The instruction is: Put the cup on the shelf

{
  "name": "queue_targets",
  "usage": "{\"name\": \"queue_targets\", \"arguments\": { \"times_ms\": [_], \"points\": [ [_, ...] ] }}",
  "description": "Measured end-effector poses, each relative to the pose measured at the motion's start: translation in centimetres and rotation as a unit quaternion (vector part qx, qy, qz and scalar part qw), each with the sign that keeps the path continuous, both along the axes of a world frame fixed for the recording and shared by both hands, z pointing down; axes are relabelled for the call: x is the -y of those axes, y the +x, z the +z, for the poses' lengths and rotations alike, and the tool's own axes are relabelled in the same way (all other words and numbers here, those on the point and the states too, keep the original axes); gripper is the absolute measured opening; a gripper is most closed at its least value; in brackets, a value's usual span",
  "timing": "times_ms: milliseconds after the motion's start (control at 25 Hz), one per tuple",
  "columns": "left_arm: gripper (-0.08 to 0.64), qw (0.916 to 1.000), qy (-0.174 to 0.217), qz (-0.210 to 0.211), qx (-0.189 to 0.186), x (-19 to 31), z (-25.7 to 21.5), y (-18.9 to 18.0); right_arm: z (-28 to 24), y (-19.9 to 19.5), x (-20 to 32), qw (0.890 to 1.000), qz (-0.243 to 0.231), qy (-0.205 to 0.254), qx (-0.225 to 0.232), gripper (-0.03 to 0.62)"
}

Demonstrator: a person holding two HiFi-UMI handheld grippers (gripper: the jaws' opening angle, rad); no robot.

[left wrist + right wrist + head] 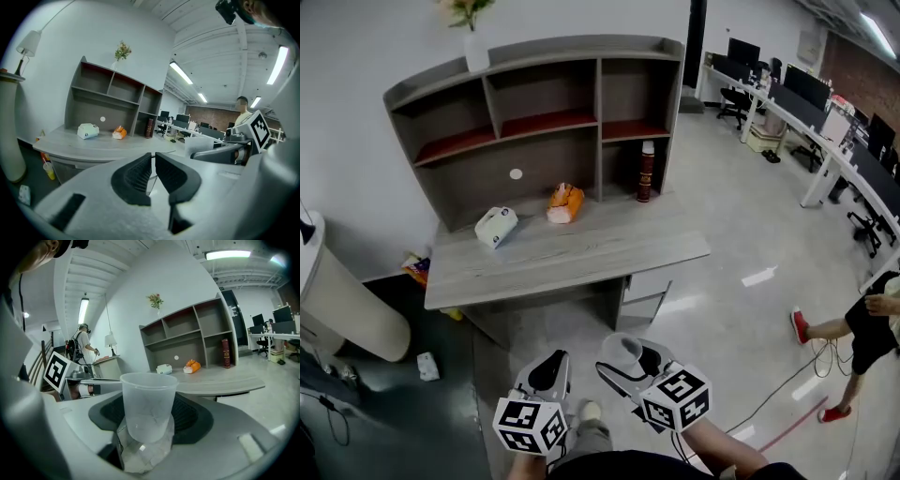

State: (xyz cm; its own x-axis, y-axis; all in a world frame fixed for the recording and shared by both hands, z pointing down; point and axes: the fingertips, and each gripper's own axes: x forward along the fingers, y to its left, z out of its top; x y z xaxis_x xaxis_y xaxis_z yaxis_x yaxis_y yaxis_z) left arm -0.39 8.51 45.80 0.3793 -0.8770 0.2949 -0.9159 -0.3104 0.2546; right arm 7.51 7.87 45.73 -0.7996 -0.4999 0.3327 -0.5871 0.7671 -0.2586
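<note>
Looks like a thin, see-through plastic cup (149, 401): to judge by that, very light, springy in the wall, slick, and quick to buckle or pop free under a hard squeeze. Best taken across the middle of the wall, kept upright, with only enough pressure to hold; probably stiffest up near the rim. Gripped now in the right claw (150, 417), spread wide and pressing on the cup's two sides, mouth up; some crease or fold low on the wall, hard to tell which. Held low in front of the body, well short of the desk (581, 251) and of the shelf (546, 120) standing at its back. Left claw (153, 174) pressed together at the tips, with nothing between and nothing touched.
</note>
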Motion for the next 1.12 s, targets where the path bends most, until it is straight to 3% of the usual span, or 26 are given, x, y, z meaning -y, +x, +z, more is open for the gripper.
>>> {"name": "queue_targets", "arguments": {
  "times_ms": [680,1120],
  "points": [
    [0.021,1.0000,0.005,0.001,0.009,10.5,-1.1,-7.1,-1.7,-7.0,10.8,1.000,-0.005,0.018,-0.005,0.287],
    [0.035,0.9999,-0.001,-0.005,0.015,14.0,-0.7,-10.9,-2.2,-10.8,15.8,0.999,-0.011,0.032,-0.010,0.287]
  ]
}}
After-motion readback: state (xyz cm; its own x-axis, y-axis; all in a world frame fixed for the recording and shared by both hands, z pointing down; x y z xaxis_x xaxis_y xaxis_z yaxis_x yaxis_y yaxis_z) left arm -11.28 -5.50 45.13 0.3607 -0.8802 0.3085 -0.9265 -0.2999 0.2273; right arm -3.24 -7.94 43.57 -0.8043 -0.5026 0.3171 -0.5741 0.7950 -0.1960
